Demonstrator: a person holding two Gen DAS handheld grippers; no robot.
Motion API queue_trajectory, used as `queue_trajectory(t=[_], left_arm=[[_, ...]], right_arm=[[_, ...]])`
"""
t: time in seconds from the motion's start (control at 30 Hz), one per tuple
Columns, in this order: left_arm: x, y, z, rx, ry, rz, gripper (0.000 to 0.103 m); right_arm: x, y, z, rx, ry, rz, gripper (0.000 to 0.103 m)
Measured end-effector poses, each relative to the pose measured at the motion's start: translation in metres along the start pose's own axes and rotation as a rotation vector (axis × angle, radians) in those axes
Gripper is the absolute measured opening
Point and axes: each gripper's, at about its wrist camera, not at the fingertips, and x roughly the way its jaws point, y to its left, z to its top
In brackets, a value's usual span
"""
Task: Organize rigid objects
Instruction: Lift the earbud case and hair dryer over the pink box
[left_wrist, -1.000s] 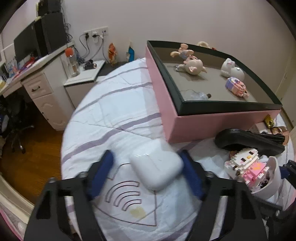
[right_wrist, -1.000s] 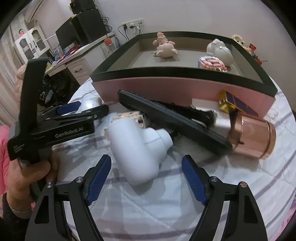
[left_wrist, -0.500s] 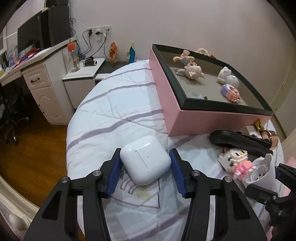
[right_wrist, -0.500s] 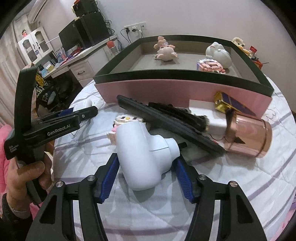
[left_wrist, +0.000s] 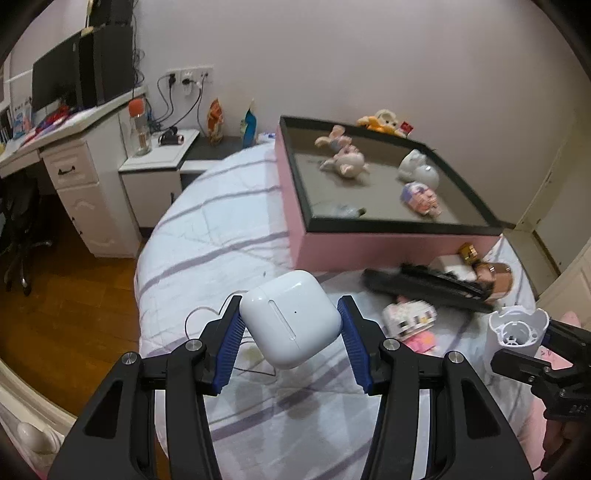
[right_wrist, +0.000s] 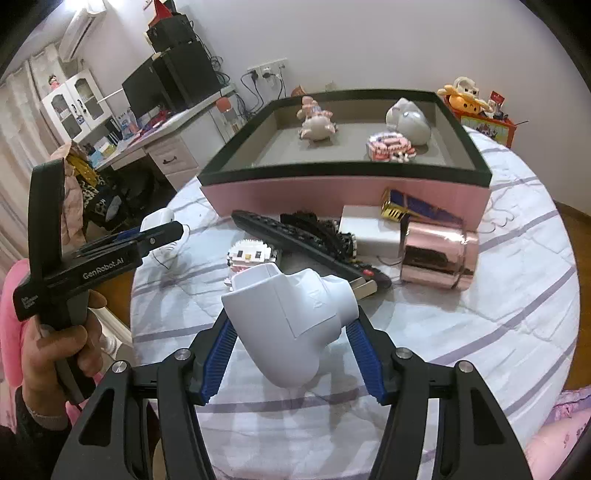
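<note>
Left wrist view shows the white earbud case (left_wrist: 291, 320), a smooth glossy rounded box with a slim slot and a tiny dot on its face, clamped between the ribbed blue pads (left_wrist: 229, 352) of the left claw (left_wrist: 290, 345). Its jaws have just been closing and now press on the case from both sides, holding it tilted and clear above the striped quilt (left_wrist: 207, 236) of the bed. At 3 o'clock from the case the right claw's load shows end-on as a hollow white tube.

Right wrist view gives that load plainly: a white plastic elbow-shaped device (right_wrist: 291, 325), matte, with a squared body and a round nozzle, gripped between the blue pads of the right claw (right_wrist: 291, 354), whose jaws have also just been closing onto it. It hangs lifted off the quilt.

At 12 o'clock from the device lie a block-built toy figure (right_wrist: 251, 254), a long black remote (right_wrist: 295, 240), a dark bristly comb beside it, a flat white box (right_wrist: 369, 229), a shiny rose-gold cylinder (right_wrist: 439, 254) on its side and a gold-and-blue toy car (right_wrist: 406, 206). Beyond stands the pink box with a black rim (right_wrist: 347, 192), holding figurines and a block toy on its grey floor.

At 9 o'clock a hand (right_wrist: 55, 347) grips the left claw's black handle, pointed steeply down toward the bed.
</note>
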Motion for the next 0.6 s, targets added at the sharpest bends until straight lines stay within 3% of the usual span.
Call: queue_trajectory(t=[0.3,0.47,0.6], left_arm=[[-0.041,-0.028,0.042,0.078,-0.108,-0.028,0.052],[-0.036,-0.047,0.074,0.117,-0.132,-0.046,0.052],[-0.018,-0.063,0.097,0.125,-0.118,-0.082,0.052]], right_arm=[[-0.039,-0.008,0.033,-0.018,-0.114,0.015,0.061],[-0.054,-0.017,0.075,-0.052,-0.174,-0.028,0.061],[-0.048,-0.029,0.108,-0.052,-0.172,-0.059,0.061]])
